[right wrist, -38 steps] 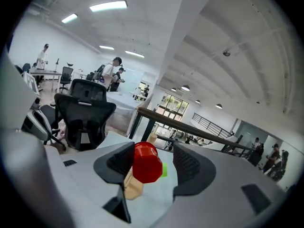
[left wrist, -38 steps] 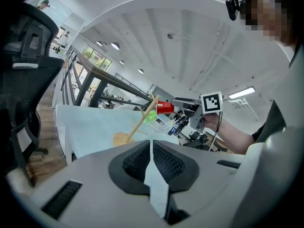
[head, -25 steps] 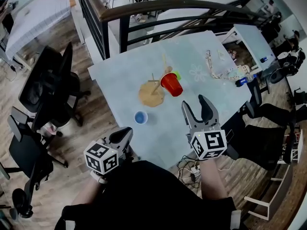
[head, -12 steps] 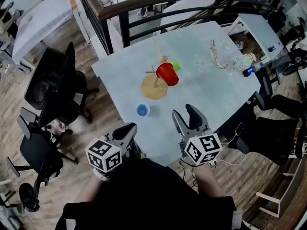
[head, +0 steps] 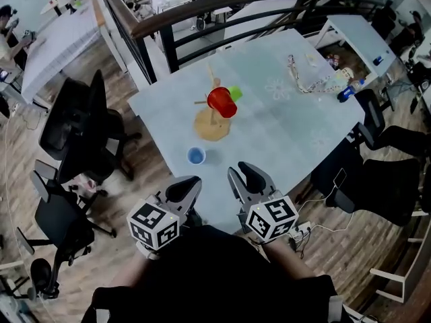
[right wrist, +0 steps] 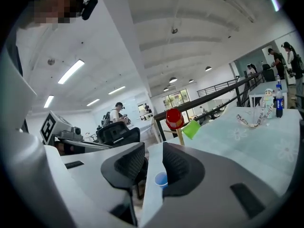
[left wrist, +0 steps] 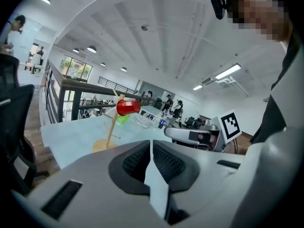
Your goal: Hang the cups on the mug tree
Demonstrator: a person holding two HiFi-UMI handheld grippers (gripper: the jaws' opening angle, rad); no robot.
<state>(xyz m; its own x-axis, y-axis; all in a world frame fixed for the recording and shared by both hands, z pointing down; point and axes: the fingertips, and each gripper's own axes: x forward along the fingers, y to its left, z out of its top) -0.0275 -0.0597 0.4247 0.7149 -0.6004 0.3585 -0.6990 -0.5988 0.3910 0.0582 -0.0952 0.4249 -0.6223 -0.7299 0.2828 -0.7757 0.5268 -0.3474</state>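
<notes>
- At a pale blue table (head: 283, 133) beside a dark curved railing (head: 202, 17), L to R:
- Left gripper (head: 184, 186), grey w/ marker cube: jaws clenched together w/ nothing between them, at the table's near edge.
- Small blue cup (head: 196, 155): upright on the table, mouth up, just beyond both grippers, apart from the tree.
- Wooden mug tree (head: 211, 125) w/ round base: stands mid-table; red plastic cup (head: 221, 101) hangs on a peg, tipped sideways.
- Green cup (head: 235, 92): on the tree's far side, just beside the red one.
- Right gripper (head: 246, 177): jaws apart, have just been closing, empty. The blue cup shows through the gap, beyond the tips.
</notes>
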